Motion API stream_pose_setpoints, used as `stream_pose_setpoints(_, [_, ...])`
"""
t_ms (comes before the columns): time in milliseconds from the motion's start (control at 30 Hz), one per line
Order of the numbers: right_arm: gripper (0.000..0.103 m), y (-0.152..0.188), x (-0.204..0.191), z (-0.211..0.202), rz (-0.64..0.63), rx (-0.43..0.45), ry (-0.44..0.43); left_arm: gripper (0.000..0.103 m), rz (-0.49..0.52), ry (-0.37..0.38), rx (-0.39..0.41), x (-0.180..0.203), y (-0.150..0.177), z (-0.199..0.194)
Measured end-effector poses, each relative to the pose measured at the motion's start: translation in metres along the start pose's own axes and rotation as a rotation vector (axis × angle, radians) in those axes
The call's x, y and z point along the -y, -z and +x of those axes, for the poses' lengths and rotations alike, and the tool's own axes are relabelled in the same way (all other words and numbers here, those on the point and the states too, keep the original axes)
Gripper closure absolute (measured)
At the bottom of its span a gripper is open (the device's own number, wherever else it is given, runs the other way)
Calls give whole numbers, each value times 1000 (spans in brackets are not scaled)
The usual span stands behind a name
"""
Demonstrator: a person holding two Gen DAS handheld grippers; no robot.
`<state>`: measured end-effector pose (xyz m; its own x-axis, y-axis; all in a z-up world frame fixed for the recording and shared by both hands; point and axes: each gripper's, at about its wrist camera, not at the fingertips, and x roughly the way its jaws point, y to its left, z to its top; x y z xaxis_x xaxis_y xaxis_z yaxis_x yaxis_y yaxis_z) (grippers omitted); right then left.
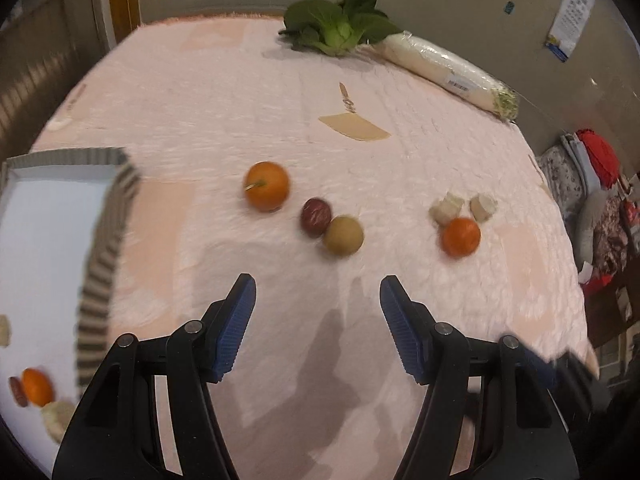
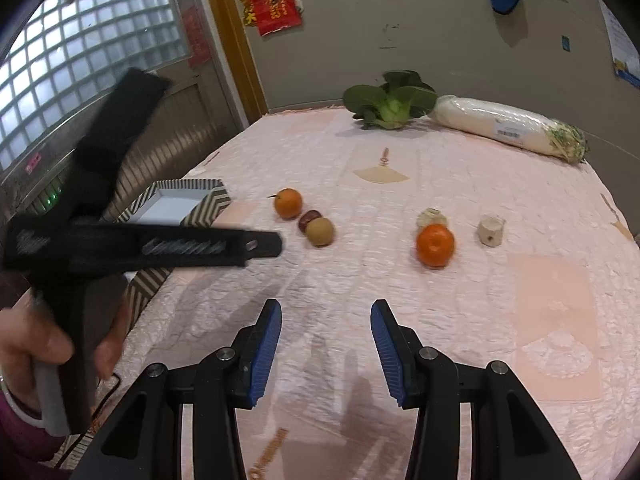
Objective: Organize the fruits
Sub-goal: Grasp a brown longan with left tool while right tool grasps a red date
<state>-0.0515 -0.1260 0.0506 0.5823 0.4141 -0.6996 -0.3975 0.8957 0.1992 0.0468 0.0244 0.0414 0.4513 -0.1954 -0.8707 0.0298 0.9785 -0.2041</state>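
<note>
On the pink quilted table lie an orange [image 1: 267, 186] [image 2: 288, 203], a dark red fruit [image 1: 315, 217] [image 2: 309, 219] touching a tan round fruit [image 1: 343, 236] [image 2: 319, 231], and a second orange [image 1: 461, 237] [image 2: 435, 245] further right. A striped box [image 1: 108, 240] [image 2: 208, 204] at the left holds an orange [image 1: 37, 386] and other pieces. My left gripper [image 1: 318, 294] hangs open and empty above the cloth, short of the fruits. My right gripper [image 2: 326, 314] is open and empty too, nearer than the fruits.
Two pale cut chunks [image 1: 446, 208] [image 2: 491, 230] lie by the right orange. Bok choy [image 1: 340, 26] [image 2: 390, 104] and a wrapped white radish [image 1: 444, 68] [image 2: 508, 126] sit at the far edge. In the right wrist view a hand [image 2: 44, 340] holds the left gripper's black body [image 2: 120, 248].
</note>
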Motion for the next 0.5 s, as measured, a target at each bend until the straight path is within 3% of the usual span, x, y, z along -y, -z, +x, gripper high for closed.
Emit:
stream_pose_setpoints(133, [58, 1, 16, -3, 30, 7, -9, 38, -35, 10, -52, 7, -17, 26])
stream_pose_setpoints(367, [58, 4, 33, -7, 52, 18, -25, 38, -39, -6, -44, 16, -26, 41])
stream_pose_setpoints(433, [58, 4, 37, -6, 63, 19, -27, 50, -31, -19, -30, 18, -26, 41])
stream_pose_setpoints(467, [58, 4, 38, -6, 68, 20, -28, 68, -35, -19, -28, 17, -26, 41])
stream_pose_setpoints(500, [58, 4, 40, -5, 74, 21, -30, 76, -42, -6, -30, 14, -26, 40])
